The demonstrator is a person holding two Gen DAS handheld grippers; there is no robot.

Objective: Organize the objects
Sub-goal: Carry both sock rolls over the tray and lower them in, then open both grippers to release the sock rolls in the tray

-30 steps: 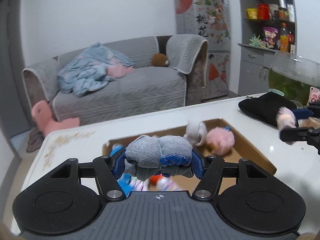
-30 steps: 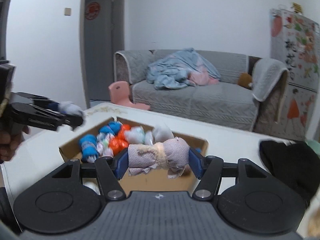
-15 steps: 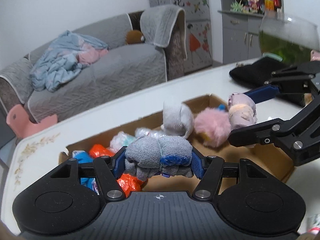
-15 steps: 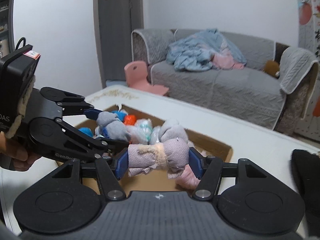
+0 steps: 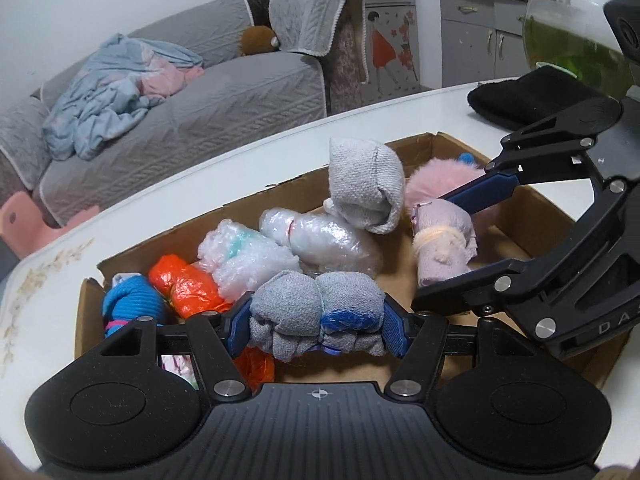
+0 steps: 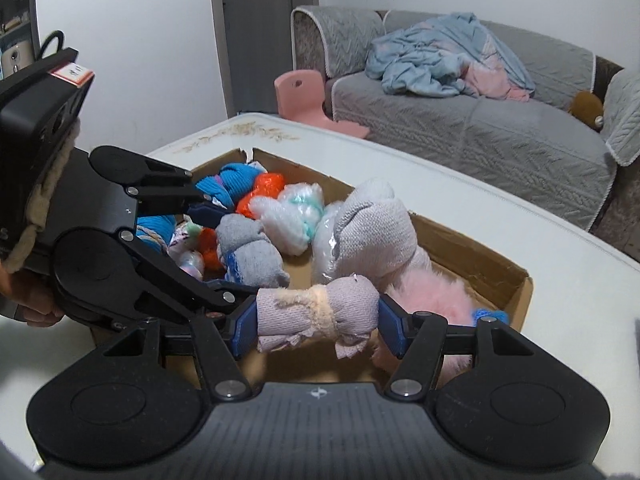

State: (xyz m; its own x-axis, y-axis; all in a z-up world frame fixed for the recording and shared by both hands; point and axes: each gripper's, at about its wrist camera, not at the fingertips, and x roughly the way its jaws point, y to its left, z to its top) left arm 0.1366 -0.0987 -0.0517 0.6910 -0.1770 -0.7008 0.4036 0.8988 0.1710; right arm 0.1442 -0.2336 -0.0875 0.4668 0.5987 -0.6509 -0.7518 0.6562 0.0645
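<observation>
- The left gripper (image 5: 316,322) pinches a grey sock roll (image 5: 314,314) with a blue patch, its blue pads pressed against both ends, over the near part of the cardboard box (image 5: 556,210).
- The right gripper (image 6: 318,318) clamps a mauve sock roll (image 6: 316,308) bound with a cream band, held crosswise over the near edge of the box (its frayed ends hang down).
- In the left wrist view, the mauve roll sits right of the grey one, both above the box floor.
- Inside the box, left to right: a blue bundle (image 5: 134,304), an orange plastic bundle (image 5: 182,286), clear plastic bundles (image 5: 320,236), a light grey sock ball (image 5: 366,184) and a pink fluffy thing (image 5: 440,180).
- The box rests on a white table (image 5: 256,160); a black cloth (image 5: 528,96) lies at the far right.
- Beyond stands a grey sofa (image 5: 192,108) with a blue blanket (image 5: 108,92).
</observation>
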